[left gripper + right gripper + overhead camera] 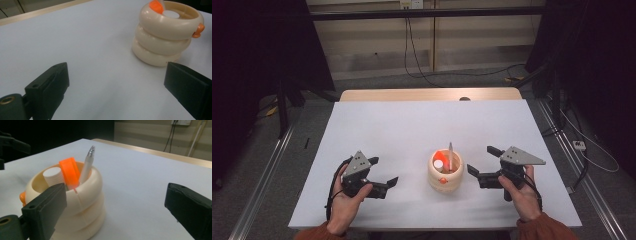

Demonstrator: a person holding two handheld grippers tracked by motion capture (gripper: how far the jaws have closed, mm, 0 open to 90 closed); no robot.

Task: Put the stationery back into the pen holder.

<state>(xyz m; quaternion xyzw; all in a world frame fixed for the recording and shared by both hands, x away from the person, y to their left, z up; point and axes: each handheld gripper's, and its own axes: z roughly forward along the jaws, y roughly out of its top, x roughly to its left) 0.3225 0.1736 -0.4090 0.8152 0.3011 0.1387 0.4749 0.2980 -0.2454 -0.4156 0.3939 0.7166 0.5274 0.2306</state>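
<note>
A cream pot (445, 176) made of three stacked rings stands on the white table (412, 125), near the front and middle. It holds a silver-tipped pen (87, 165), an orange ring-shaped piece (68, 171) and a white cylinder (53, 176). A small orange knob (198, 30) sticks out of its side. My left gripper (384, 170) rests to the left of the pot, open and with nothing between its fingers (116, 77). To the pot's right is my right gripper (480, 159), also open; in the right gripper view (115, 197) its left jaw is close beside the pot's wall (82, 202).
A wooden strip (427, 94) runs along the table's far edge. Cables (412, 60) hang down the back wall and lie on the floor. Dark stands (287, 100) flank the table on both sides. Bare table surface lies beyond the pot.
</note>
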